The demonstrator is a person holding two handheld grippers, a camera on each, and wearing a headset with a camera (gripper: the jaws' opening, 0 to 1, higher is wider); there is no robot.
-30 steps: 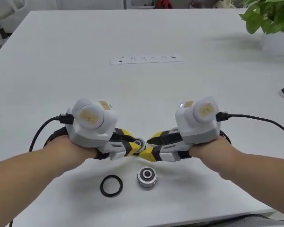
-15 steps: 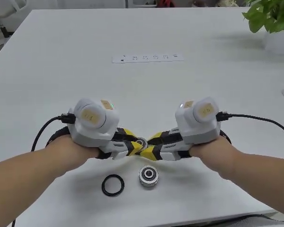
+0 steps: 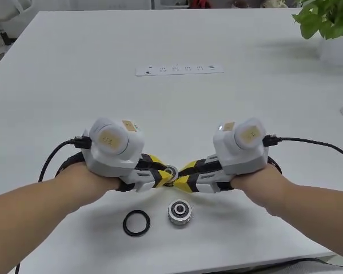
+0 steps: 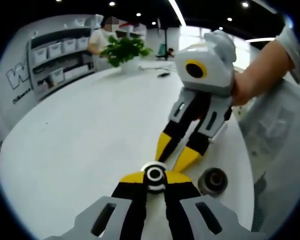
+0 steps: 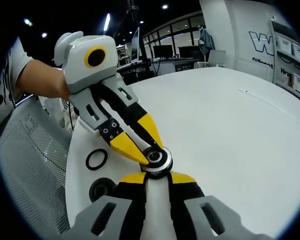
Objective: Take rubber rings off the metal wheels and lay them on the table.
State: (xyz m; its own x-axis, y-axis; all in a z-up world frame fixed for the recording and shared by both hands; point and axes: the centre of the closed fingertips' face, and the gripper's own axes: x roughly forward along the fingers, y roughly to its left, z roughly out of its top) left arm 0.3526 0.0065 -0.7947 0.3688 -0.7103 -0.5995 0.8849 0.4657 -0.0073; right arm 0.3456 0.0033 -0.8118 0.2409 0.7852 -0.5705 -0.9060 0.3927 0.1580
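Black rubber ring (image 3: pixel 136 222), silver metal wheel (image 5: pixel 157 159), perhaps black-banded, white table (image 3: pixel 177 114), green plant (image 3: pixel 326 20), black cable (image 3: pixel 291 138).

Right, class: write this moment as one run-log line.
left claw: shut on wheel | right claw: at same wheel, grip unclear | table: loose ring, second wheel
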